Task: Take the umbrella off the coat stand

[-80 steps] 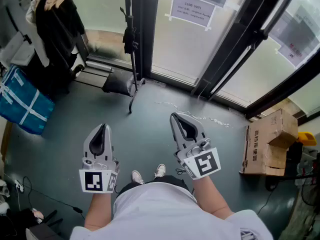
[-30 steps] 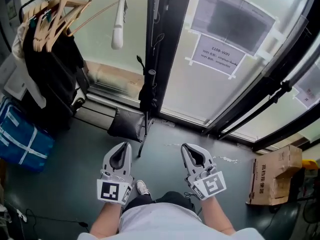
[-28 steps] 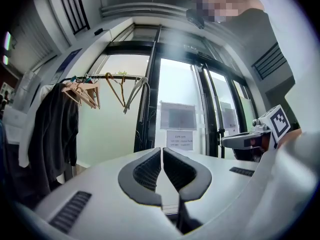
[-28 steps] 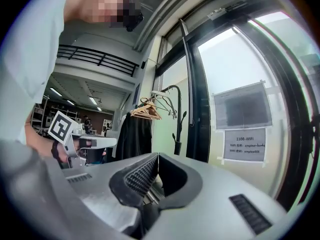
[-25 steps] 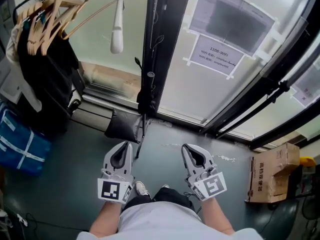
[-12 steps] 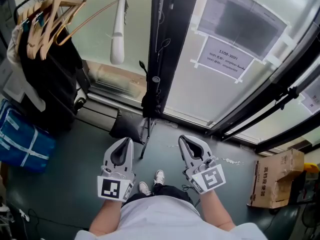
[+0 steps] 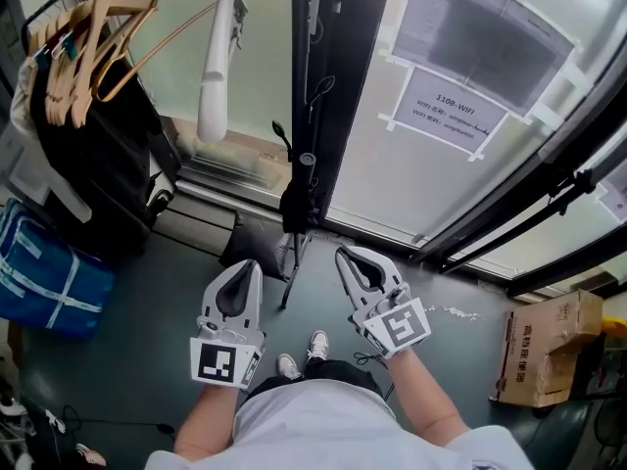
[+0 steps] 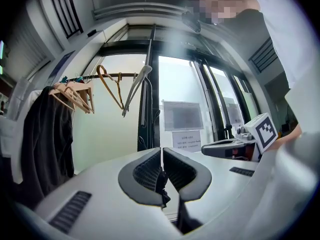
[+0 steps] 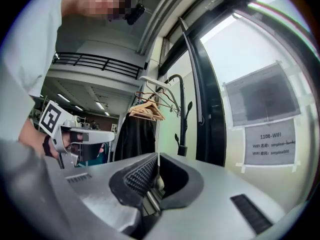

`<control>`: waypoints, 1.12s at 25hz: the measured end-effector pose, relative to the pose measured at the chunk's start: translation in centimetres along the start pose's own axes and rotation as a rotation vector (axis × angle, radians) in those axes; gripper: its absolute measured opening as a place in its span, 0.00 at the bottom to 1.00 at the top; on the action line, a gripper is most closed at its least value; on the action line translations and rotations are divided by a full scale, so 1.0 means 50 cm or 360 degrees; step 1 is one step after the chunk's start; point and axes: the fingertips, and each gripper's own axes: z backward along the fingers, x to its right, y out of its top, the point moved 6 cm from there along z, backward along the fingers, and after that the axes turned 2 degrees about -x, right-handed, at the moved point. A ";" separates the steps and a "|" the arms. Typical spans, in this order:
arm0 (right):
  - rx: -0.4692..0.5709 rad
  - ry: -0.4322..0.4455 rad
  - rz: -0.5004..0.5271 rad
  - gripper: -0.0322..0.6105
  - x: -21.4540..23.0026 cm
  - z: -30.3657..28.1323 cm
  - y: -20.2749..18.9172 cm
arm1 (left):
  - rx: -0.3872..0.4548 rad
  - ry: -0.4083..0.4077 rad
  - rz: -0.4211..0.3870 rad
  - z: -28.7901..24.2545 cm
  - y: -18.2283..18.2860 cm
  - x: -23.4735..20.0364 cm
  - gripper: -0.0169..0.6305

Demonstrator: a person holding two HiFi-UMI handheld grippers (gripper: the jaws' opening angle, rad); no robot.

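left gripper and right gripper are both closed up, nothing in them. umbrella hangs upright low on the coat stand, just ahead between them, maybe slightly nearer the right.

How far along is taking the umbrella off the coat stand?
Done: nothing yet; the dark folded umbrella hangs on the coat stand. In hand: nothing; the left hand-held gripper and right hand-held gripper are shut and empty, short of the stand. Left: reach, grip the umbrella, lift it off.
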 end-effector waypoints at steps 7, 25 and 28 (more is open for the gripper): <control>-0.0019 -0.0010 -0.0030 0.10 0.055 -0.093 -0.055 | -0.0014 0.0012 -0.0017 -0.024 0.001 -0.012 0.08; -0.0211 -0.0057 -0.0115 0.55 0.123 -0.301 -0.183 | -0.0022 0.0129 -0.0049 -0.037 0.016 -0.038 0.08; -0.0237 -0.0043 -0.0168 0.61 0.133 -0.322 -0.208 | -0.0031 0.0152 -0.0051 -0.038 0.013 -0.045 0.07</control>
